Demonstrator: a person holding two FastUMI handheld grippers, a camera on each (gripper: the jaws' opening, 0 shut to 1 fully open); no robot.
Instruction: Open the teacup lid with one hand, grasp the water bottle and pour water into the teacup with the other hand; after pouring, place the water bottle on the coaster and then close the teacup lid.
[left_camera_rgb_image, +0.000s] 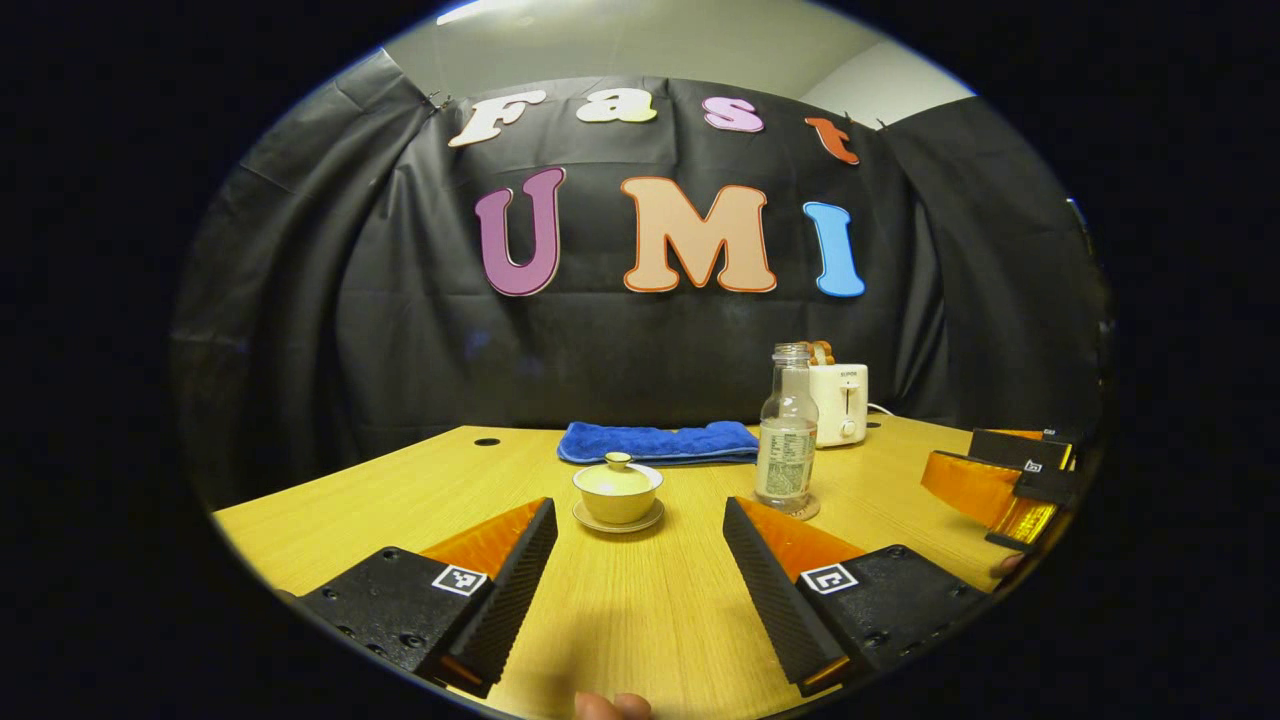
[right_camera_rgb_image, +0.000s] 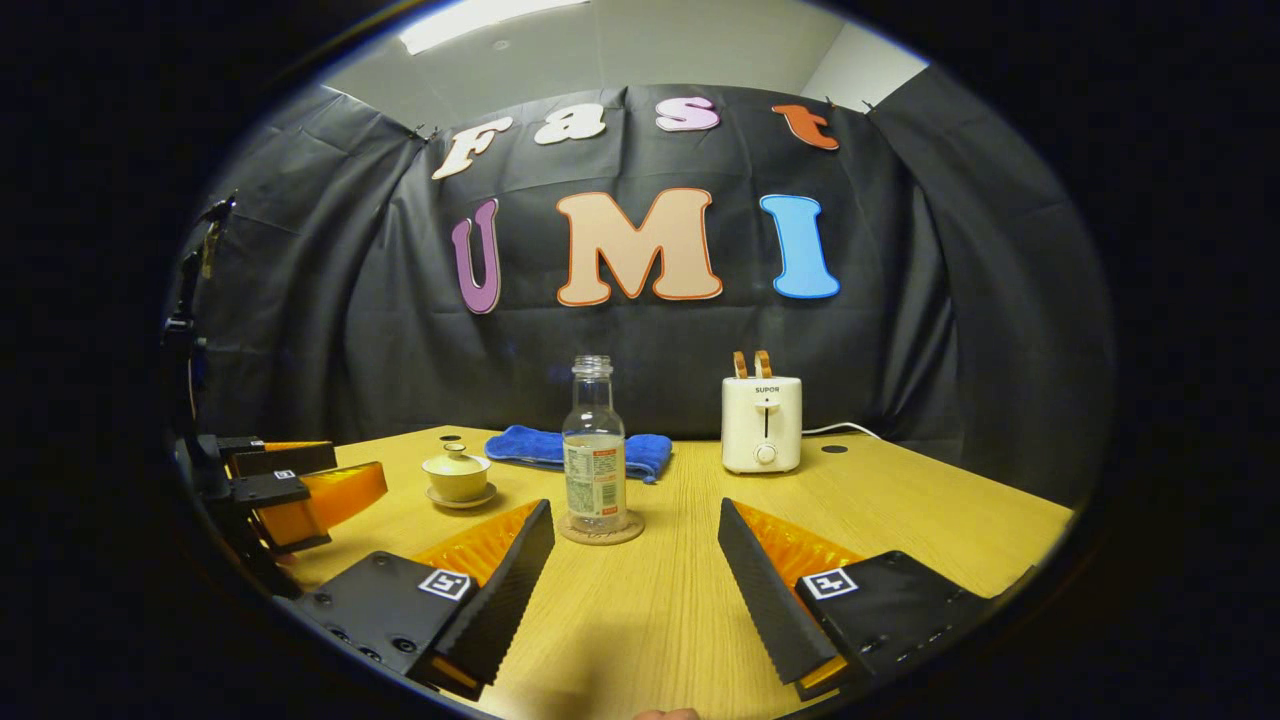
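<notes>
Lidded cream teacup (left_camera_rgb_image: 617, 490) on saucer, clear uncapped water bottle (right_camera_rgb_image: 594, 447) upright on coaster (right_camera_rgb_image: 601, 529) nearby

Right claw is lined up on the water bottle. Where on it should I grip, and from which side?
Take the water bottle around its straight labelled body, coming in level from the front with the open right claw. It stands upright on the coaster, uncapped and part full, so a mid-body hold likely pours steadier than the narrow neck.

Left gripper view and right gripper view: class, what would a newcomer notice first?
The clear water bottle standing on a round coaster mid-table, with the lidded teacup on its saucer nearby. Behind them lie a blue towel and a white toaster. Both grippers' fingers stand spread, holding nothing.
</notes>
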